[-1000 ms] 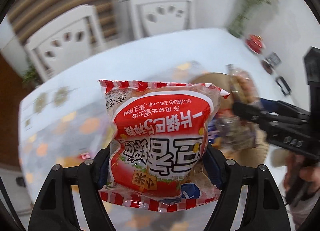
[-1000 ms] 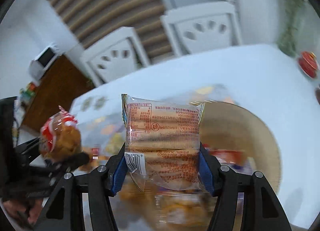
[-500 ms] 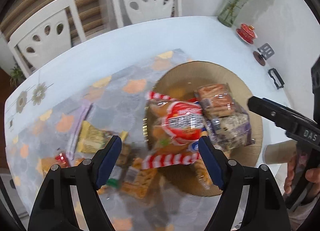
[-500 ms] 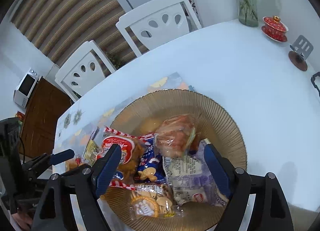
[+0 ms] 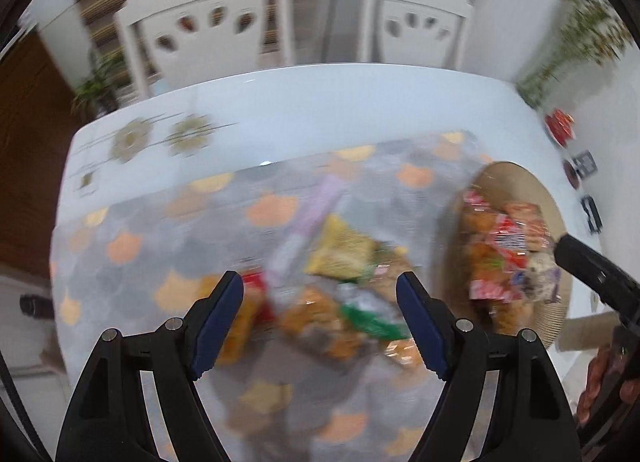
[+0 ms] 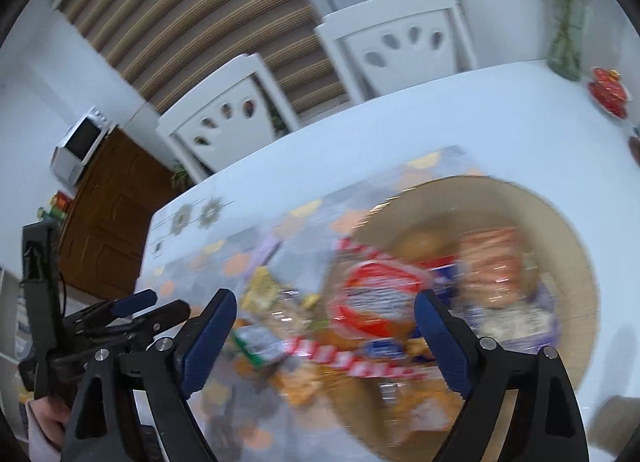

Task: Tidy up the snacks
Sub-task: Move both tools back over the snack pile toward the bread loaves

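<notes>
A second ago each gripper carried a packet; both packets now lie in the woven tray [image 5: 516,181], and the left gripper [image 5: 320,318] has swung away from the tray to hang over the loose heap; its fingers are spread wide with nothing between them; the right gripper [image 6: 324,338] sits over the tray's near-left edge, its jaws opening, and nothing is pinched there either.

Working from the left of the tray: the patterned mat [image 5: 132,246] lies bare at its far side; nearer the tray sits the heap of loose snacks [image 5: 340,302], a pale purple stick, a yellow packet, a green one and several orange ones, overlapping and much blurred; then the tray itself, holding the red-and-white striped bag [image 6: 376,302] at its left edge and an orange biscuit packet [image 6: 496,266] further in, with purple-wrapped ones beneath.

For the next pick, I would settle the left gripper until the view steadies, choose the packet lying topmost and freest, likely the yellow one, and close across its narrow width; grabbing into the overlap risks dragging a neighbour along; the right gripper should clear the tray first so the two do not meet over it.
</notes>
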`<state>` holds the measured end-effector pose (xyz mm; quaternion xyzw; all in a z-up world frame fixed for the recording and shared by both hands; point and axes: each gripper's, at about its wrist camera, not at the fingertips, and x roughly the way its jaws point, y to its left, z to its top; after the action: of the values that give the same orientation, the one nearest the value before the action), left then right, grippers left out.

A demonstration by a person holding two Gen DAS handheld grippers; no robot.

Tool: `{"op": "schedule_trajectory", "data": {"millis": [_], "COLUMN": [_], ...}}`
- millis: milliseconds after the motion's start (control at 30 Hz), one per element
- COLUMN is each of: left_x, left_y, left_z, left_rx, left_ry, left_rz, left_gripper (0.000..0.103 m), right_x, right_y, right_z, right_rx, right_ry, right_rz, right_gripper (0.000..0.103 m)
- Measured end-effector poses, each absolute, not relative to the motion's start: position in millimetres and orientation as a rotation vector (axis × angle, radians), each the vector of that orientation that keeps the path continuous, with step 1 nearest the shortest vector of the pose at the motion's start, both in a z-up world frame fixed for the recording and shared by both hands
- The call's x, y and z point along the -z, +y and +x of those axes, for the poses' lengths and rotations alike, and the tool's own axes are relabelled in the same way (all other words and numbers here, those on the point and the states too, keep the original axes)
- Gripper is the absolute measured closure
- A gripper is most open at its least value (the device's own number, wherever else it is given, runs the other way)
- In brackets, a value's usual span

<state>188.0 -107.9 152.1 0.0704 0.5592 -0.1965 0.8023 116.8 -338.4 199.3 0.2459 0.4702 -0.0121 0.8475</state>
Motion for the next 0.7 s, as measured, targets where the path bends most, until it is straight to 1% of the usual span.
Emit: {"op": "schedule_trajectory", "data": {"millis": [233, 367, 467, 600, 700], "left_x": [-124, -106, -92, -75, -65], "left_y": [-34, -9, -2, -5, -12], "left_z": [199, 200, 200, 202, 203], "left_rx": [0.32, 0.293, 0.289, 0.305, 0.332], "left_ry": [1.271, 1.31, 1.331, 1.351, 1.353], "left_rz": [0.093, 0.065, 0.046, 0.052, 0.073], "left_gripper": [0.025, 0.025, 0.025, 0.025, 0.025], "right_x": [-171, -147, -124, -102, -93], "right_y": [-265, -238, -229, -231, -235], "right_z": [131, 130, 116, 87, 81], "right_rx": [-0.101, -0.131, -0.106, 0.029, 0.1], "right_ry": [1.058, 1.11, 1.142, 1.113, 1.115], "right_rz": [0.522, 0.498, 0.579, 0.741, 0.772], "right_gripper": [0.013, 0.013, 0.013, 0.013, 0.013]}}
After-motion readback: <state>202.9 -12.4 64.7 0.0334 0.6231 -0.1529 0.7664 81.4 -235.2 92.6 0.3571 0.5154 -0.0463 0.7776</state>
